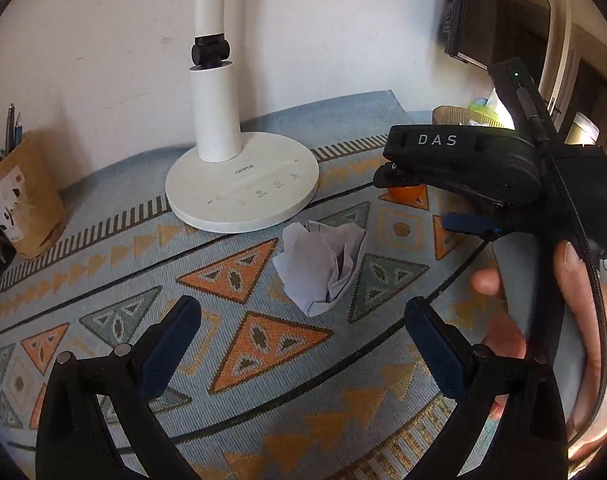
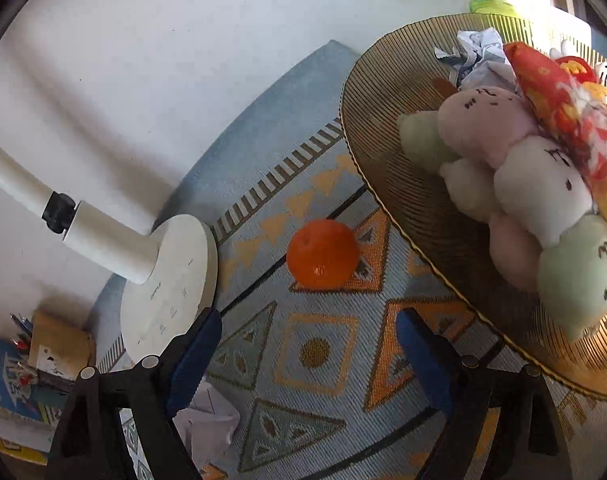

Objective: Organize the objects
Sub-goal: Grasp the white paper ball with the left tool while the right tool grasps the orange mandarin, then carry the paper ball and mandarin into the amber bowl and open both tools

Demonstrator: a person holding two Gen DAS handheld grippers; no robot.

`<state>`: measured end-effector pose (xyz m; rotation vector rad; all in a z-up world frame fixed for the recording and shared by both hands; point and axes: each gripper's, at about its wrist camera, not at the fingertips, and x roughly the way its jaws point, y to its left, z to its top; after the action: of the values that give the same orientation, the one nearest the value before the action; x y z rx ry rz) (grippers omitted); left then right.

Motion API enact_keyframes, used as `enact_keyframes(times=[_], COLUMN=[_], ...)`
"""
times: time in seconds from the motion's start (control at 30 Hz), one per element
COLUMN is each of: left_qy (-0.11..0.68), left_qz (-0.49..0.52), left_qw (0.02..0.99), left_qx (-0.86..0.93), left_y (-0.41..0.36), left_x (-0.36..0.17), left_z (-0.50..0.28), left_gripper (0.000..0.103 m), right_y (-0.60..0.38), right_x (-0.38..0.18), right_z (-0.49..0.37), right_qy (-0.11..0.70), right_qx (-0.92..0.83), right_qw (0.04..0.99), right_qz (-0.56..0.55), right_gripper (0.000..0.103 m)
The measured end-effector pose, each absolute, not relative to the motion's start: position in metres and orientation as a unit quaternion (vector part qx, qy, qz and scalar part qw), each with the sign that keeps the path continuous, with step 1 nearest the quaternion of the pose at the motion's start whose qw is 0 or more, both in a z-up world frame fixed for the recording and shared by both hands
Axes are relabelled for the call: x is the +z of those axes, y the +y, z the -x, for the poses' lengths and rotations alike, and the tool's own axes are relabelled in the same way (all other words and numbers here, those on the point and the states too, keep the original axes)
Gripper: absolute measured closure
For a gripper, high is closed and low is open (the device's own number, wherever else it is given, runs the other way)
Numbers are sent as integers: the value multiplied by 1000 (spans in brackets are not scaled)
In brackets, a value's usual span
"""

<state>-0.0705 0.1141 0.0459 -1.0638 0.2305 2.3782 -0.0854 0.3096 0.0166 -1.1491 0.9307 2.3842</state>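
A: Left wrist view, go.

B: My left gripper (image 1: 299,320) is spread wide, nothing between the fingers, hovering over the patterned mat (image 1: 103,280). Crumpled paper (image 1: 323,264) lies on the mat just ahead, between the finger lines, just in front of the white lamp base (image 1: 243,188). Brown pen box (image 1: 23,200) far left by the wall. My right gripper (image 1: 387,168) shows side-on at right, held in my hand (image 1: 583,320); from here I can't judge its gap. A bit of the orange (image 1: 403,191) peeks under it.

A: Right wrist view?

B: My right gripper (image 2: 309,336) is wide apart too, holding nothing. The orange (image 2: 322,254) sits on the mat (image 2: 315,360) ahead of the fingertips, apart from them, near the rim of the ribbed gold tray (image 2: 383,100). Tray holds the plush dumpling toys (image 2: 523,176), a red patterned pouch (image 2: 563,100) and another paper ball (image 2: 479,52). Lamp base (image 2: 167,288) to the left, the crumpled paper (image 2: 207,416) low left behind the left finger (image 2: 195,356)
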Motion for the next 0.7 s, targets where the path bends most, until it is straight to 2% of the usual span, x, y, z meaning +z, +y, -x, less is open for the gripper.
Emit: enact_keyframes(times=[0.13, 0.23, 0.27, 0.3, 0.33, 0.37, 0.4, 0.43, 0.5, 0.6, 0.7], left_qy=[97, 103, 108, 110, 112, 114, 116, 115, 102, 87, 72], left_qz=[393, 401, 406, 407, 402, 396, 393, 393, 397, 393, 377], left_qw=[262, 254, 255, 260, 262, 260, 257, 258, 255, 255, 252], left_qx=[876, 874, 871, 869, 870, 873, 875, 875, 876, 879, 888], left_y=[127, 135, 138, 140, 141, 142, 143, 143, 138, 123, 104], left_x=[40, 33, 31, 30, 30, 31, 32, 33, 35, 44, 60], left_z=[89, 97, 98, 98, 96, 95, 95, 95, 94, 82, 57], left_gripper=[1, 6, 11, 14, 22, 34, 42, 60, 60, 60, 60], right_y=[306, 296, 293, 291, 290, 288, 286, 286, 288, 277, 261], right_x=[15, 14, 14, 13, 14, 13, 13, 13, 13, 24, 41], right_z=[97, 100, 101, 103, 104, 106, 106, 105, 102, 82, 47], right_qy=[309, 274, 263, 253, 240, 236, 229, 234, 260, 223, 183], right_qx=[848, 859, 862, 864, 867, 869, 873, 877, 882, 896, 908], right_qw=[188, 204, 207, 208, 211, 205, 202, 184, 120, 87, 0], right_qz=[388, 381, 380, 381, 381, 383, 380, 377, 374, 375, 378], right_gripper=[18, 30, 36, 47, 51, 63, 63, 63, 64, 64, 64])
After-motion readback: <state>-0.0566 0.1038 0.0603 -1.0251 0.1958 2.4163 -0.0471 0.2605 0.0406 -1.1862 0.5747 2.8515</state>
